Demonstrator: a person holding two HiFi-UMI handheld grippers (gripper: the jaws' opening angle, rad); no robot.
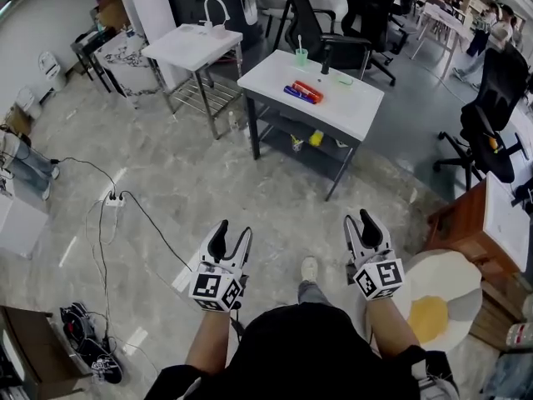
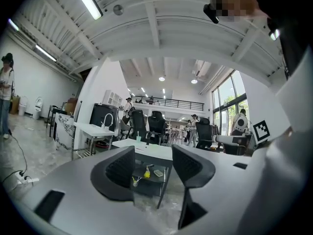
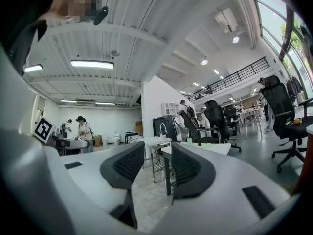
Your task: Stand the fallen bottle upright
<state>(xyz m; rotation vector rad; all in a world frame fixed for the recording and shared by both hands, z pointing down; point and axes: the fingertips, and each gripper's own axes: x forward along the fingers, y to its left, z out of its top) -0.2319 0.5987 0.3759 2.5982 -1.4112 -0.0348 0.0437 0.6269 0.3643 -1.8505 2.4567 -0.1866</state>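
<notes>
A red bottle [image 1: 308,91] lies on its side on the white table [image 1: 354,113] ahead, with a blue item [image 1: 293,95] flat beside it. A green cup [image 1: 301,57] stands at the table's far edge, near a green lid [image 1: 343,79]. Both grippers hover over the floor well short of the table and point level at it. My left gripper [image 1: 231,232] has its jaws wide apart and empty; in the left gripper view [image 2: 153,165] the table [image 2: 146,150] shows between them. My right gripper [image 1: 364,221] also stands open and empty [image 3: 157,163].
A second white table with a tap [image 1: 187,47] stands left of the first. Office chairs [image 1: 321,32] crowd behind, another [image 1: 491,123] at right. A power strip with cables [image 1: 114,199] lies on the floor at left. A wooden desk [image 1: 479,223] and a round egg-patterned rug [image 1: 441,302] sit close at right.
</notes>
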